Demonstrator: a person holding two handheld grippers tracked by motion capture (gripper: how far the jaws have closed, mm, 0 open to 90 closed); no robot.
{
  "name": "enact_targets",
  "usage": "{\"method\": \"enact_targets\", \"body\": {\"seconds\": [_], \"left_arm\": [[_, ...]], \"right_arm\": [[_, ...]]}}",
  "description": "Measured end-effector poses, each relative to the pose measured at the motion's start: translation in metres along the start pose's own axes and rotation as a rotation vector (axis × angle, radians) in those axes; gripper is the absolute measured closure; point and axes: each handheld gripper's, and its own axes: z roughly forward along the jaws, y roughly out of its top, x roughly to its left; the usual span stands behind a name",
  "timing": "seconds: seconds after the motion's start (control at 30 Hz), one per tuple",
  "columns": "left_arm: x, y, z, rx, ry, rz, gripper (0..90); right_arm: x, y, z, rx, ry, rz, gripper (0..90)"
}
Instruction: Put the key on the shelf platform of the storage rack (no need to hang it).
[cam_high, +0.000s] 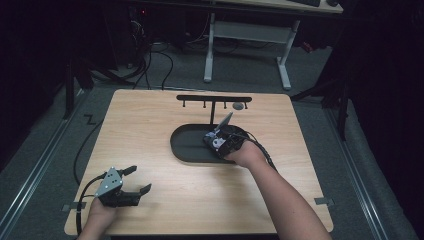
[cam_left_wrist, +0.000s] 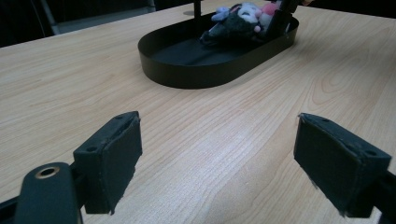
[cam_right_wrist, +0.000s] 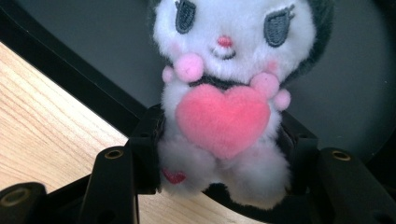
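A white and black plush toy (cam_right_wrist: 224, 116) hugging a pink heart has my right gripper (cam_right_wrist: 224, 163) shut on its lower body, one jaw on each side. It is held over the right end of a black oval tray (cam_high: 185, 145), where my right gripper (cam_high: 218, 140) reaches in. From the left gripper view the plush toy (cam_left_wrist: 238, 21) lies at the far end of the tray (cam_left_wrist: 187, 70). Near the table's front left corner my left gripper (cam_high: 140, 179) is open, and its pads (cam_left_wrist: 112, 154) stand wide apart over bare wood with nothing between them.
A black T-shaped rack (cam_high: 214, 98) with small hooks stands just behind the tray, with a small grey round piece (cam_high: 238, 106) by its right end. The wooden table (cam_high: 150, 120) is bare around the tray. Cables and a desk frame (cam_high: 285, 60) lie on the floor beyond.
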Motion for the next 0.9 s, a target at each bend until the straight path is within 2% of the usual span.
{"method": "enact_targets", "body": {"seconds": [0.07,0.13,0.2,0.23,0.3,0.4,0.53,0.6,0.7,0.73,0.9], "left_arm": [[0.000,0.000,0.000,-0.001,0.000,0.000,15.8],[0.000,0.000,0.000,-0.001,0.000,0.000,15.8],[0.000,0.000,0.000,-0.001,0.001,0.001,15.8],[0.000,0.000,0.000,0.001,0.001,0.000,15.8],[0.000,0.000,0.000,0.002,0.001,-0.001,15.8],[0.000,0.000,0.000,0.002,0.000,0.000,15.8],[0.000,0.000,0.000,0.001,0.001,-0.001,15.8],[0.000,0.000,0.000,0.001,0.000,-0.001,15.8],[0.000,0.000,0.001,0.001,-0.003,0.000,15.8],[0.000,0.000,0.001,0.000,-0.003,0.000,15.8],[-0.001,0.000,0.003,0.001,-0.007,0.000,15.8]], "right_arm": [[0.000,0.000,0.001,-0.004,-0.002,0.000,44.7],[0.002,0.001,0.001,0.001,0.001,0.019,43.9],[0.000,0.002,0.002,-0.013,0.001,0.000,42.3],[0.002,0.002,0.001,-0.009,0.000,0.027,41.1],[0.000,0.002,0.000,-0.022,-0.002,0.015,37.4],[-0.002,0.002,-0.005,-0.044,-0.003,0.039,31.0],[-0.004,-0.001,-0.017,-0.077,0.002,0.076,30.0],[-0.005,-0.004,-0.022,-0.087,0.007,0.065,29.8],[-0.005,-0.008,-0.030,-0.100,0.003,0.076,30.0],[-0.005,-0.010,-0.032,-0.110,-0.001,0.057,30.0],[-0.003,-0.018,-0.042,-0.135,-0.006,0.048,29.4]]}}
